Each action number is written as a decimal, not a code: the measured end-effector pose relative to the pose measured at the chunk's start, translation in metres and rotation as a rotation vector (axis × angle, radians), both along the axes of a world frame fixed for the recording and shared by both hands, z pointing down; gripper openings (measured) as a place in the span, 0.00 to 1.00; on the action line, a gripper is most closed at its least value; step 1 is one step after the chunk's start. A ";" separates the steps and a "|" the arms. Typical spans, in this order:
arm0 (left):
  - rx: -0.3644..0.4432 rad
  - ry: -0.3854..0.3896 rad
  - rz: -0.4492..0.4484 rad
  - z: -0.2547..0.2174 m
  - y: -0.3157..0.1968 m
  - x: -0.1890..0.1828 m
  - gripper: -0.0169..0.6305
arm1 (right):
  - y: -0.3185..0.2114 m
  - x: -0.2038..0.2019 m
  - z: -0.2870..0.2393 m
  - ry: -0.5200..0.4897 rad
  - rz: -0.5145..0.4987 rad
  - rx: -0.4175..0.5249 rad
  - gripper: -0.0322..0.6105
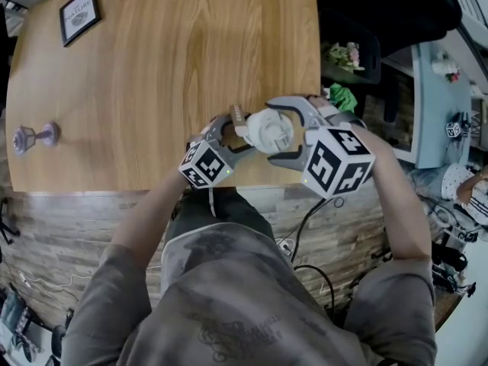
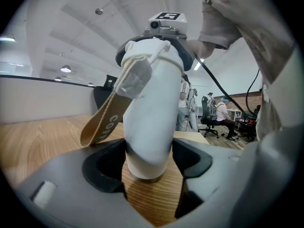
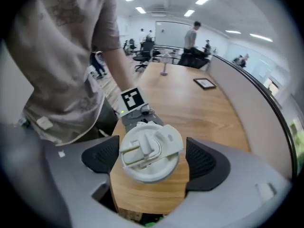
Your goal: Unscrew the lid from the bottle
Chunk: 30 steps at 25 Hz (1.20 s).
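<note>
Left claw (image 2: 149,167) gripping bottle (image 2: 152,113), frame (image 1: 79,14) — well apart

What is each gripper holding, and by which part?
The left gripper grips the white bottle by its lower body. The right gripper brackets the lid; whether its pads press it cannot be told.

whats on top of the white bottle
A white lid with a flip tab sits on the bottle, between the right gripper's jaws. A tan strap hangs from just below it. The bottle's opening and neck threads are covered by the lid.
</note>
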<state>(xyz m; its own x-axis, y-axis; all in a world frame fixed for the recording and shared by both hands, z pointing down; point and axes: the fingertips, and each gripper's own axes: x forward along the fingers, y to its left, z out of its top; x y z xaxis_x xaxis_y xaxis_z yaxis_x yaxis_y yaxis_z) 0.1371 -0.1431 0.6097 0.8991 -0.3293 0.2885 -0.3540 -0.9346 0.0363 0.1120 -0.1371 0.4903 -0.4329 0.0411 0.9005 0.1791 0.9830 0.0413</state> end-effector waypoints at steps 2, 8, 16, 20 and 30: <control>0.000 0.000 0.000 0.000 0.000 0.000 0.50 | -0.008 0.004 -0.005 -0.050 0.222 -0.006 0.73; 0.002 -0.004 -0.004 -0.001 0.000 0.000 0.50 | -0.015 0.013 -0.021 -0.277 0.969 -0.036 0.73; 0.002 -0.005 -0.006 -0.001 0.000 0.000 0.50 | -0.028 0.018 -0.010 -0.422 1.508 0.063 0.73; 0.002 -0.006 -0.008 0.000 0.000 0.000 0.50 | -0.037 0.020 -0.005 -0.427 1.581 0.119 0.73; 0.004 -0.012 -0.040 0.000 -0.002 0.000 0.49 | -0.043 0.015 -0.004 -0.385 1.428 0.128 0.72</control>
